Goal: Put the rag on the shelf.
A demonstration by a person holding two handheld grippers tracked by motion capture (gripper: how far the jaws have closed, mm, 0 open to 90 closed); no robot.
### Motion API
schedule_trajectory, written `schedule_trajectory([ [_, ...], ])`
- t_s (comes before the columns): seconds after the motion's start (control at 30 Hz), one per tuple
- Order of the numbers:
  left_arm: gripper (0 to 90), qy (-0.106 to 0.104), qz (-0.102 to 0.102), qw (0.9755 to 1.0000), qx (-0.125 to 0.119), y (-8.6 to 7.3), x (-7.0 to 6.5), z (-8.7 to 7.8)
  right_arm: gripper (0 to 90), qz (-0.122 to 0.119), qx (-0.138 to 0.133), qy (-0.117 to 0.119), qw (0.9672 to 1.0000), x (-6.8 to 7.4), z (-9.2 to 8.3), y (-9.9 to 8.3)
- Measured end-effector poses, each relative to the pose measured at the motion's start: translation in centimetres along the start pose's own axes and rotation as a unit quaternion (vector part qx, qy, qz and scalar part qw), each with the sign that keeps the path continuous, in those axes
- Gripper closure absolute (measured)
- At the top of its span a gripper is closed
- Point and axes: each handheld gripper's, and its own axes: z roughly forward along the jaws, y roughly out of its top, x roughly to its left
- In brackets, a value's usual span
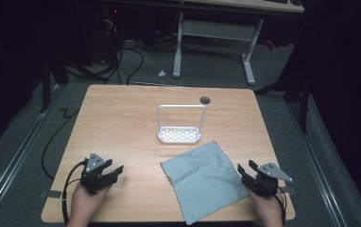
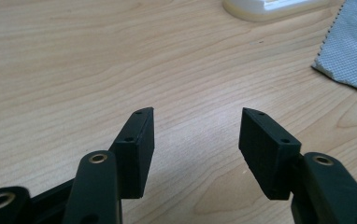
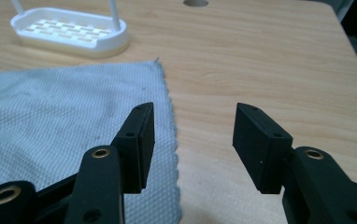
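- My right tool, jaws apart and empty, sits low right in the high view, just beside the right edge of the grey cloth.
- In the right gripper view that scalloped edge passes under my left jaw.
- My left tool, also spread and empty, rests lower left on bare worktop, well apart from the cloth.
- I judge the right nearer; the white rack stands above the cloth, mid-frame.

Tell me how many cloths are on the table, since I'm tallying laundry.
1. A single grey cloth lies flat near the table's front edge, between the two grippers and just in front of the white rack. Nothing suggests another hidden.
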Motion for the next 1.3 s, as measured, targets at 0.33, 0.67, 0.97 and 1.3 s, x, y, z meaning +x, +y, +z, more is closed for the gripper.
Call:
schedule_trajectory([
  [0.33,43.0,-0.011,-0.01,0.9999,-0.007,-0.4,-0.4,0.4,49.3,0.005,-0.001,0.004,1.0,-0.6,-0.4,-0.5],
  [0.67,44.8,-0.013,0.002,0.9998,-0.015,-0.3,-1.0,0.5,49.5,-0.003,-0.014,0.016,0.9998,-0.4,-0.6,-0.7],
  [0.97,52.7,-0.04,0.009,0.999,-0.017,0.3,-2.2,0.9,50.9,-0.002,-0.006,0.013,0.9999,-0.2,-1.1,-0.8],
  [1.3,78.7,-0.134,0.042,0.99,-0.001,2.6,-8.3,3.3,90.0,-0.018,0.037,0.016,0.999,-0.2,-2.7,-1.6],
])
